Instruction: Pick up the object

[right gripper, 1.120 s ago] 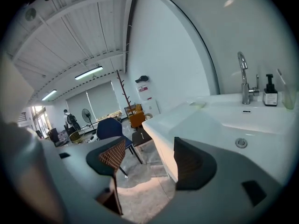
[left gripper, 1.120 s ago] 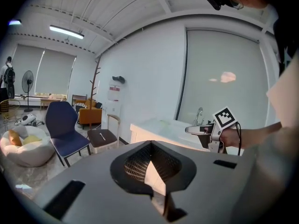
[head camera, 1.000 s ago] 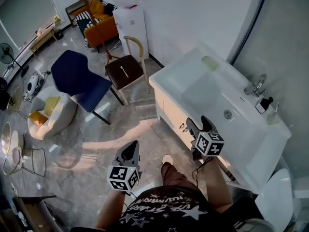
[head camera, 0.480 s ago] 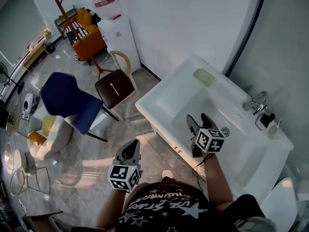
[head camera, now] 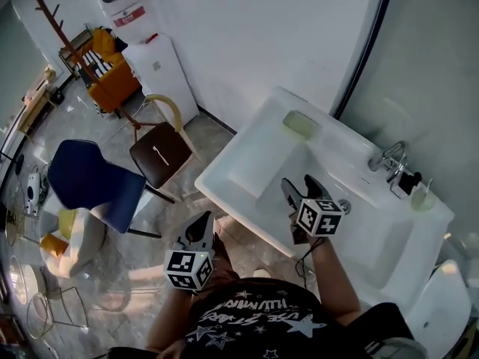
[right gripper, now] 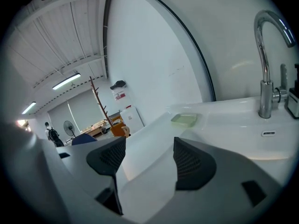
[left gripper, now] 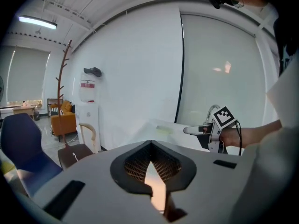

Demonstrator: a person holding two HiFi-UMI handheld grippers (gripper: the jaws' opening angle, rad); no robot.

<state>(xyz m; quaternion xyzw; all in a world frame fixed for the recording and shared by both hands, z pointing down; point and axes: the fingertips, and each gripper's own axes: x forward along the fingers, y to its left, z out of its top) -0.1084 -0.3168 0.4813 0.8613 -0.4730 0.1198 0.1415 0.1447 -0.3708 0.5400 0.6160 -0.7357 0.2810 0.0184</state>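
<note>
Head view is showing your right tongs (head camera: 297, 186) gaping empty above the sink (head camera: 239, 149). Your left tongs (head camera: 203, 223) are hanging beside the sink, jaws pressing together.

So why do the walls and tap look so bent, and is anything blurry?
Both gripper views use wide-angle lenses: in the right gripper view the tap bows and dark corners ring the picture; in the left gripper view a ceiling light glares; the head view is sharp.

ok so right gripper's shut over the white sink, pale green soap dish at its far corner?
Not shut: the right gripper view shows the right gripper open, nothing between its jaws. It is over the white sink, pale green soap dish at its far corner.
</note>
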